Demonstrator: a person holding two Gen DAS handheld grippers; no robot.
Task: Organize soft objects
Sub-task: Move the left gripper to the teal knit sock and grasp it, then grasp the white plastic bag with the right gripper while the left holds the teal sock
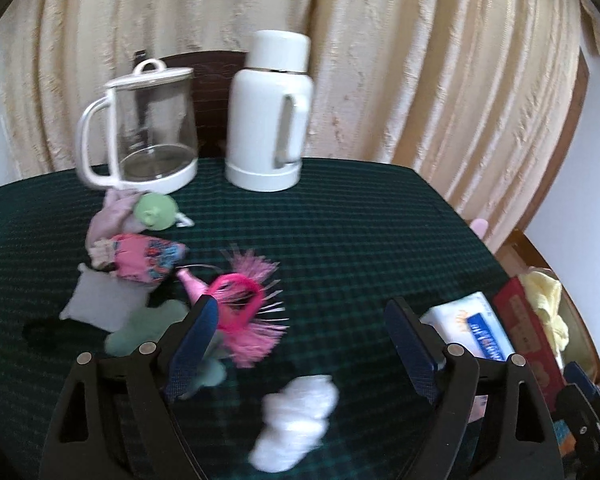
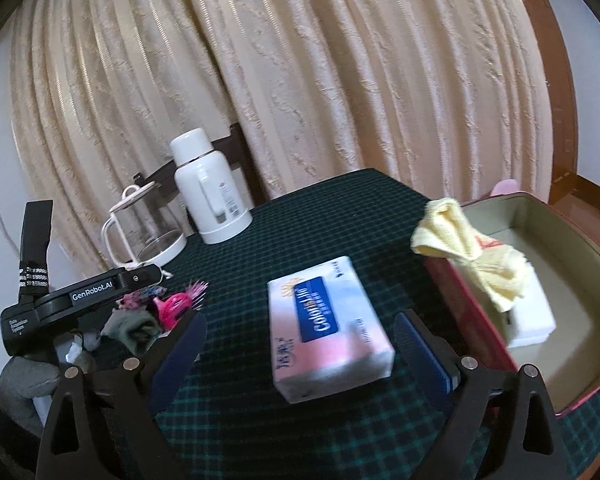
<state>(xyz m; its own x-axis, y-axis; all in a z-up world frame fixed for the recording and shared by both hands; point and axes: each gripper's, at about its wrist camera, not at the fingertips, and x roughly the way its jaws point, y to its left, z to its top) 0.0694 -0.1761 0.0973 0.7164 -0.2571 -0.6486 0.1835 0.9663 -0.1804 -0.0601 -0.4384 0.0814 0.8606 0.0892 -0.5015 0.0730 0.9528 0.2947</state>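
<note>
Here, in the left wrist view, the left gripper [image 1: 300, 332] hangs over the table [image 1: 360, 232] with its jaws spread wide and nothing pinched. A white wad [image 1: 296, 424] lies on the cloth just below the gap, blurred. Beside the left jaw sits a pink tassel toy [image 1: 244, 308], and toward the left edge a loose heap: a grey pillow [image 1: 100, 300], a pink doll [image 1: 140, 260], a green plush [image 1: 154, 210]. A kettle [image 1: 148, 128] and a flask [image 1: 270, 120] stand at the far edge, out of the way.

In the right wrist view, the right gripper [image 2: 300, 344] is likewise spread and empty, its jaws flanking a tissue pack [image 2: 328, 328] without touching it, probably lined up for a grasp. At the right edge an open tin [image 2: 580, 320] already holds a yellow cloth [image 2: 472, 248] draped over its near wall, so it seems the place for collecting the soft things. The left gripper [image 2: 80, 308] shows at the left, above the heap.
</note>
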